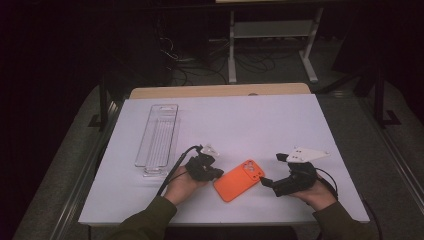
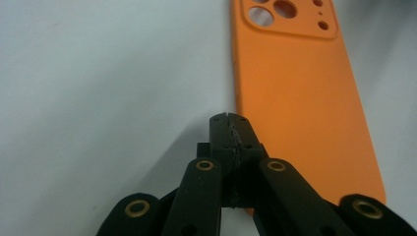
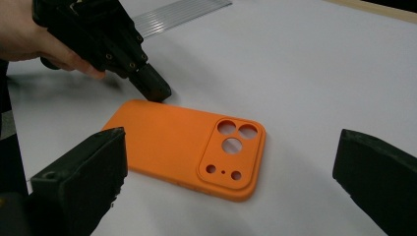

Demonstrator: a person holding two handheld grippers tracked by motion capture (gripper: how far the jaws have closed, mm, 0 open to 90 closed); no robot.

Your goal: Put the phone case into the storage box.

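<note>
Done: my left gripper (image 2: 230, 129), closed and empty, touches the orange phone case (image 1: 239, 180) at lower centre.
Left: my right gripper (image 3: 231, 196), wide, hasn't gripped it.

orange phone case (image 1: 239, 180) lies flat, camera cutouts up, on white table (image 1: 260, 120).

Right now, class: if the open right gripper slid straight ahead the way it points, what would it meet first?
Probably the orange silicone phone case lying flat on the white table; the right gripper has its jaws spread either side of it.

no readable text, labels, brands, numbers or signs on anything in view
</note>
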